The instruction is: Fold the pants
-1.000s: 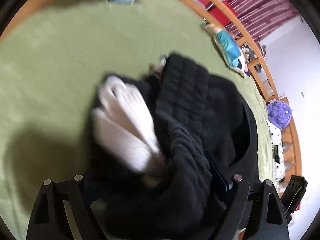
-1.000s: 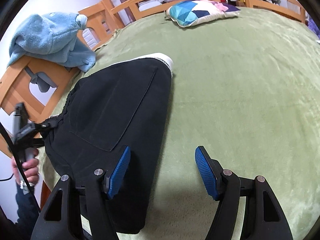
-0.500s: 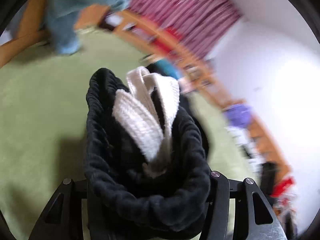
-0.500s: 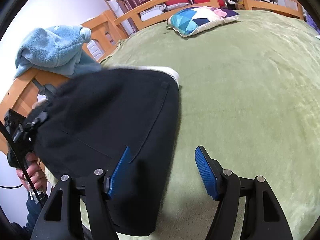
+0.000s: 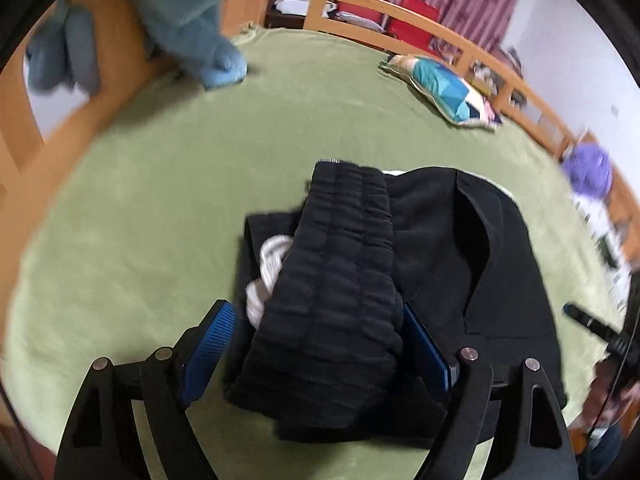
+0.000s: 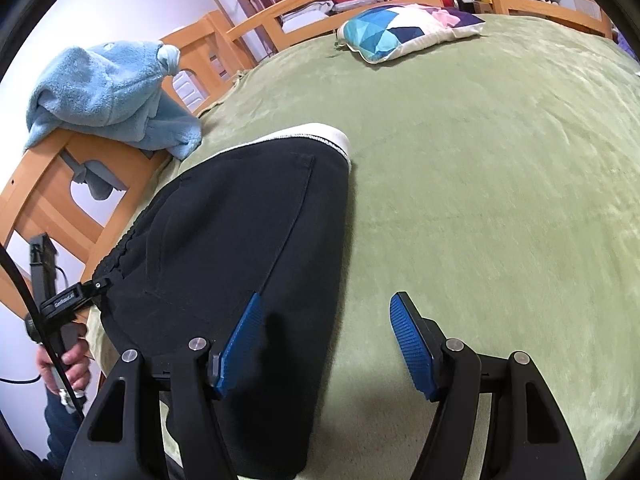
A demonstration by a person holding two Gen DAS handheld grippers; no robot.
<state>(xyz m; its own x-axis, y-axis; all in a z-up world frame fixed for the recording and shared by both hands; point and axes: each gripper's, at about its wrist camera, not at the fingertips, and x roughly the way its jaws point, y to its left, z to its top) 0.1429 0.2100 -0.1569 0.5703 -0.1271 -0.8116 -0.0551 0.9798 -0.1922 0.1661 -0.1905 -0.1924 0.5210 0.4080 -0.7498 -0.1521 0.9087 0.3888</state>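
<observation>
Green bed (image 6: 500, 200), black pants (image 5: 440, 248), left gripper (image 5: 316, 344) opening

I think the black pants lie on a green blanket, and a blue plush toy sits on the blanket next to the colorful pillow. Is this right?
Not quite. The black pants do lie on the green blanket, but the blue plush toy is draped over the wooden bed frame, far from the colorful pillow. The right wrist view shows it.
</observation>
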